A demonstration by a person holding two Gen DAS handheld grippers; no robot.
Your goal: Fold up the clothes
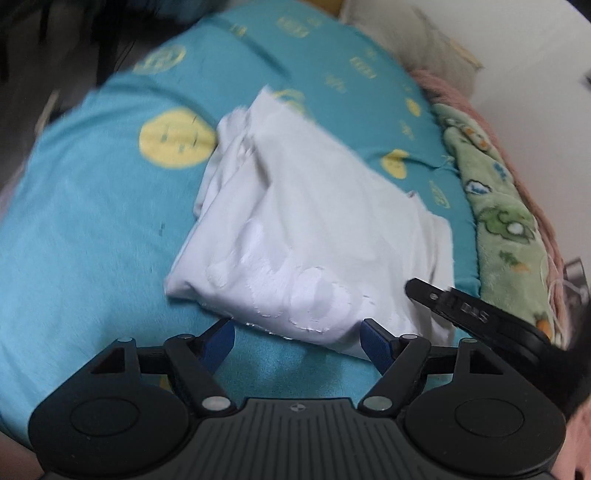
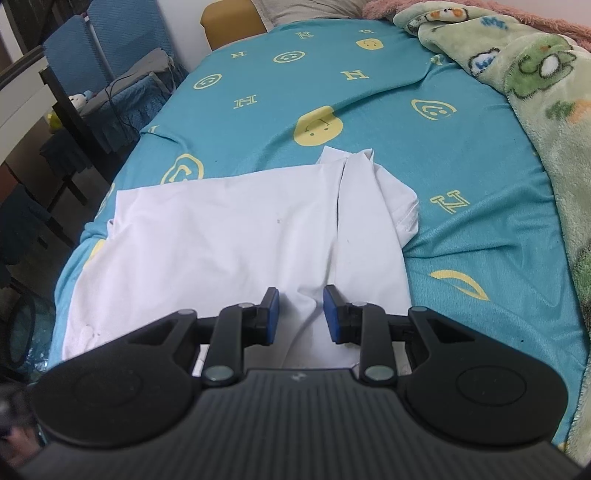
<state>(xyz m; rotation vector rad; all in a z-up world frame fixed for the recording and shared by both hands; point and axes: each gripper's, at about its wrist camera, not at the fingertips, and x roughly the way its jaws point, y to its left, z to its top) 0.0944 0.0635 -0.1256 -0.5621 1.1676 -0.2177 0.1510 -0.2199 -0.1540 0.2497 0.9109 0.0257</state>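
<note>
White cotton T-shirt [image 2: 229,236], partly folded, lies spread across a bed covered by a teal sheet [image 2: 461,155] printed with yellow smiley faces and letter motifs. Seen from the right wrist, the garment forms a broad, fairly flat rectangle with one sleeve [image 2: 384,199] doubled over on its right side and a long crease running down beside it. The right hand-held gripper [image 2: 301,314] sits low over the near hem, its blue-padded fingers [image 2: 272,314] parted by a moderate gap with a small ridge of white cloth rising between them; the pads do not appear to be pressed onto the fabric.

From the left wrist, a blurred picture, the same shirt [image 1: 295,229] shows as a thicker folded bundle with a faint white raised print near its lower edge. The left hand-held gripper [image 1: 299,341] is spread wide, one blue pad [image 1: 218,347] at the shirt's near edge and the other against its underside corner, with nothing clamped. The black tip of the right hand-held gripper [image 1: 469,310] enters this view at the shirt's right corner.

A green fleece blanket with cartoon animals [image 2: 546,96] is heaped along the far side of the bed, with a pink fuzzy blanket [image 2: 461,9] behind it. Blue-covered chairs [image 2: 107,55] stand beside the bed.
</note>
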